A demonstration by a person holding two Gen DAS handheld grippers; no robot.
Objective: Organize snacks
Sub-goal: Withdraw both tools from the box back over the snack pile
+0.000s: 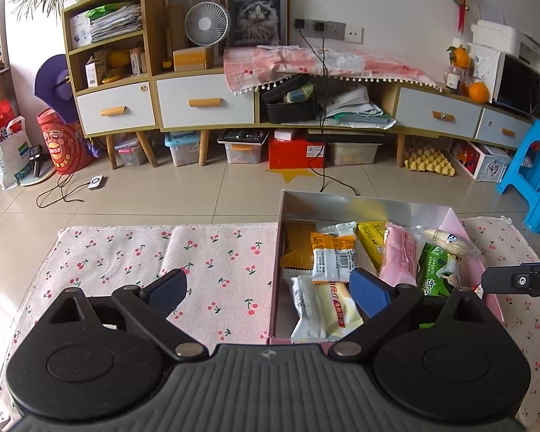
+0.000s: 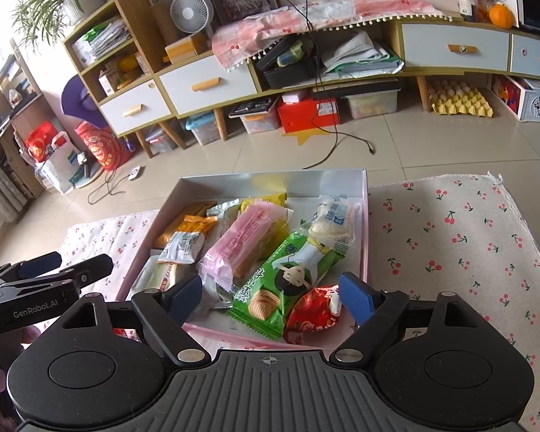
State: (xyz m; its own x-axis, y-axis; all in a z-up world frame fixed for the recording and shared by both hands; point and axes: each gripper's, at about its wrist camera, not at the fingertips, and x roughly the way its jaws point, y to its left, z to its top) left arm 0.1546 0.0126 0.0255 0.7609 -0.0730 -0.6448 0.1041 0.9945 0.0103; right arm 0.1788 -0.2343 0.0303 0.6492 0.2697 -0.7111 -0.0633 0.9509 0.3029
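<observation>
Snacks all lie in the box (image 2: 364, 216), both tongs, left (image 1: 268, 293) and right (image 2: 270, 297), gaping empty; next, seemingly, withdraw.

"genrobot.ai" in white on the black left gripper (image 2: 39, 270), snack packet lettering too small to read

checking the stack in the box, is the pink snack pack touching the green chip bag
Touching. The right wrist view shows the pink snack pack lying against the green chip bag, its lower edge overlapping the bag's left side with no gap between them.
</observation>
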